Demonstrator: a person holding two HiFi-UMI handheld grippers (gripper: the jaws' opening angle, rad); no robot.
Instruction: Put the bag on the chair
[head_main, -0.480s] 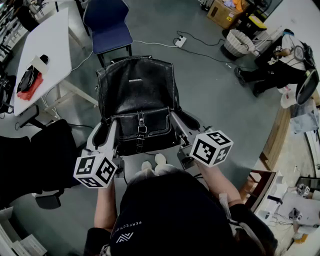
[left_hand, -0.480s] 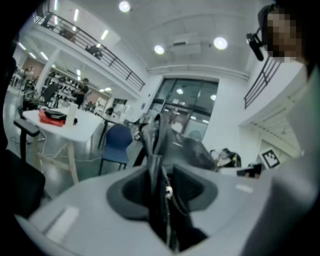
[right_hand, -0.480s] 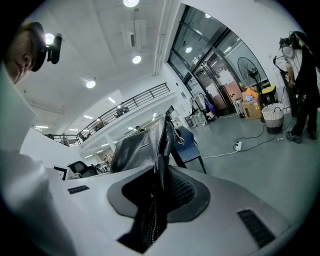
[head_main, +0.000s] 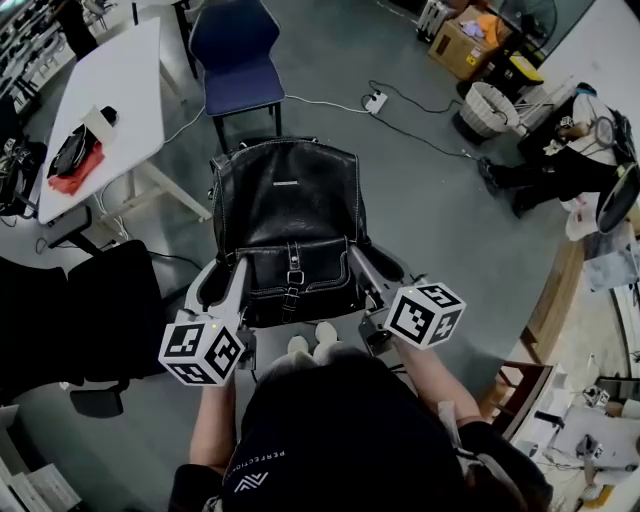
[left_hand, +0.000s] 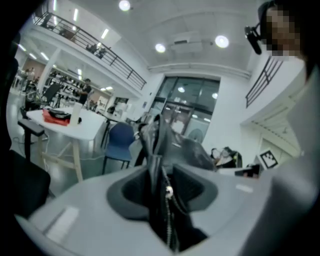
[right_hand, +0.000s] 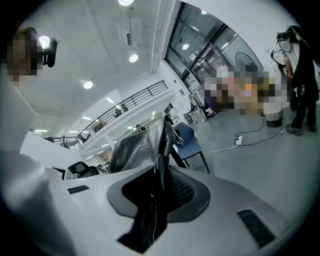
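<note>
A black leather bag (head_main: 288, 215) with a buckled front pocket hangs in the air between my two grippers. My left gripper (head_main: 236, 272) is shut on the bag's left side edge, and my right gripper (head_main: 358, 258) is shut on its right side edge. In the left gripper view the zipped leather edge (left_hand: 159, 165) is pinched between the pads of the left gripper (left_hand: 161, 187). The right gripper view shows the same on the other side, with the leather edge (right_hand: 161, 150) in the right gripper (right_hand: 158, 190). The blue chair (head_main: 238, 55) stands beyond the bag, its seat bare.
A white table (head_main: 110, 110) with a red and black item stands at the far left. A black office chair (head_main: 90, 310) is close on my left. A power strip with cables (head_main: 376, 100), a basket (head_main: 487, 108) and a seated person (head_main: 560, 150) lie to the right.
The bag and both grippers sit slightly lower and further right in the head view. Both grips on the bag look the same.
</note>
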